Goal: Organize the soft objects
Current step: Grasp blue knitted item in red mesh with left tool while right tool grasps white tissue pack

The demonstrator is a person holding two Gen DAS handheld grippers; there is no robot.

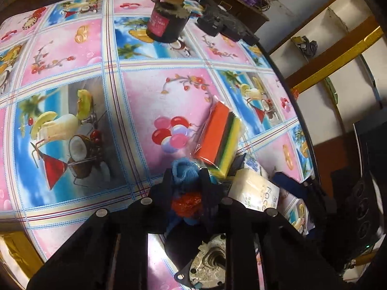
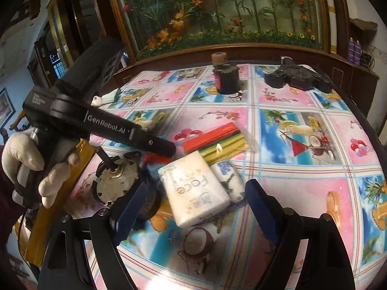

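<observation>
My left gripper (image 1: 186,178) is shut on a blue knitted soft item with an orange-red part (image 1: 185,183), held just above the table. In the right wrist view the left gripper (image 2: 167,151) reaches in from the left, and the blue and red item (image 2: 151,160) shows blurred under its tip. A wrapped pack of coloured sponges (image 1: 219,136) (image 2: 216,141) lies just beyond. A white face-tissue pack (image 2: 193,188) (image 1: 254,189) and a smaller white packet (image 2: 228,180) lie between the wide-open fingers of my right gripper (image 2: 193,193).
A round metal motor (image 2: 116,183) (image 1: 210,261) lies at the near left table edge. A dark jar with a tan spool on top (image 2: 225,77) (image 1: 167,21) and a black device (image 2: 297,76) (image 1: 222,21) stand at the far side. The patterned tablecloth (image 2: 302,188) covers the table.
</observation>
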